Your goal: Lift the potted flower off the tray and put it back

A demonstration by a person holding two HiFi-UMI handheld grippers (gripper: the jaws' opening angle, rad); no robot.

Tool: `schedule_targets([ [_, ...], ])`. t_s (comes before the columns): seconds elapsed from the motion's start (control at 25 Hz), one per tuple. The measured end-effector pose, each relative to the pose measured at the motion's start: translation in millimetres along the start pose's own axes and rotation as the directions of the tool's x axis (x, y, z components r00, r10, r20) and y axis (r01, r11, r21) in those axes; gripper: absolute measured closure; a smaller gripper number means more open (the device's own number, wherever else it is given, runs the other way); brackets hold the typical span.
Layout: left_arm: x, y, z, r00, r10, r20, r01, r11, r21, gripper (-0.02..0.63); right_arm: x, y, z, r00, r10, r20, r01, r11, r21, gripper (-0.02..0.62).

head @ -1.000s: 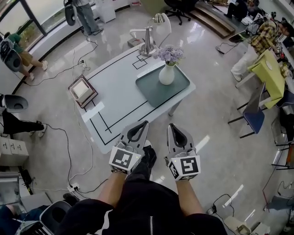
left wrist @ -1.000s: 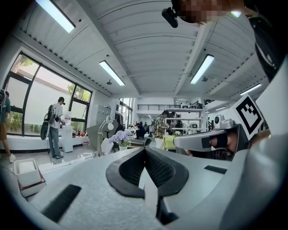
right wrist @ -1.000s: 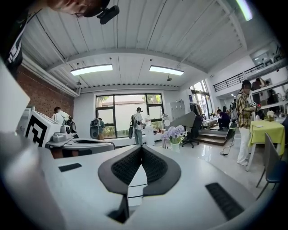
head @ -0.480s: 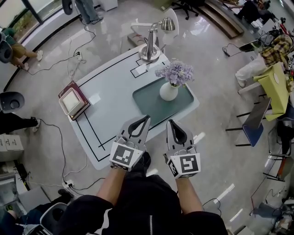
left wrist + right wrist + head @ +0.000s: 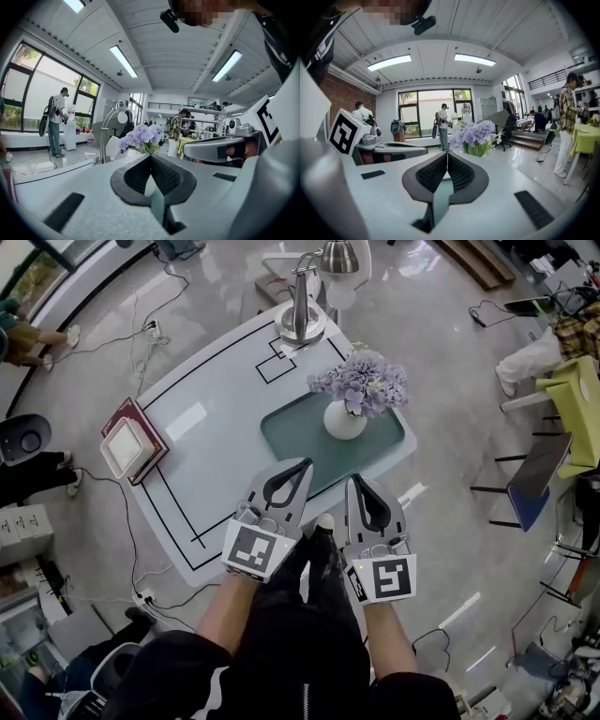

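The potted flower, a white vase (image 5: 344, 420) with purple blooms (image 5: 361, 382), stands upright on the dark green tray (image 5: 295, 432) at the white table's near right corner. My left gripper (image 5: 306, 464) is shut and empty, its tip over the tray's near edge, short of the vase. My right gripper (image 5: 355, 481) is also shut and empty, just off the table's edge, nearer to me than the vase. The blooms (image 5: 143, 135) rise ahead of the closed left gripper (image 5: 150, 156) in its own view. They also show past the right gripper (image 5: 447, 153), as flowers (image 5: 477, 133).
A chrome desk lamp (image 5: 302, 306) stands at the table's far end. A red-edged book (image 5: 127, 442) lies at its left edge. Black lines mark the tabletop (image 5: 211, 427). Cables (image 5: 122, 521) trail on the floor at left; a yellow table (image 5: 574, 399) and chair stand at right. People stand around.
Both grippers have moved forward together toward the table, from over the floor to the tray's near edge. Both stay shut. The flower and tray have not moved.
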State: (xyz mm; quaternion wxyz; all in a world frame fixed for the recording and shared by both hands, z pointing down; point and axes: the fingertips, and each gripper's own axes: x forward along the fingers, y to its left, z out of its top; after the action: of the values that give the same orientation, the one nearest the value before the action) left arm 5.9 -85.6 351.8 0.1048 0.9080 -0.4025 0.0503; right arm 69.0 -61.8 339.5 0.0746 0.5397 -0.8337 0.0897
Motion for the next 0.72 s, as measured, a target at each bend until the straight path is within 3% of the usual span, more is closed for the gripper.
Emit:
schedule_targets([
  [0.28, 28.1, 17.9, -29.2, 0.999, 0.049, -0.023, -0.05, 0.998, -0.034, 0.601, 26.1, -28.9, -34.7, 1.0, 0.002, -0.019, -0.001, 1.0, 0.028, 0.588],
  [0.72, 62.3, 36.1, -65.3, 0.996, 0.085, -0.027, -0.086, 0.996, -0.016, 0.601, 64.1, -66.2, -71.7, 1.0, -0.029, 0.008, 0.029, 1.0, -0.008, 0.588],
])
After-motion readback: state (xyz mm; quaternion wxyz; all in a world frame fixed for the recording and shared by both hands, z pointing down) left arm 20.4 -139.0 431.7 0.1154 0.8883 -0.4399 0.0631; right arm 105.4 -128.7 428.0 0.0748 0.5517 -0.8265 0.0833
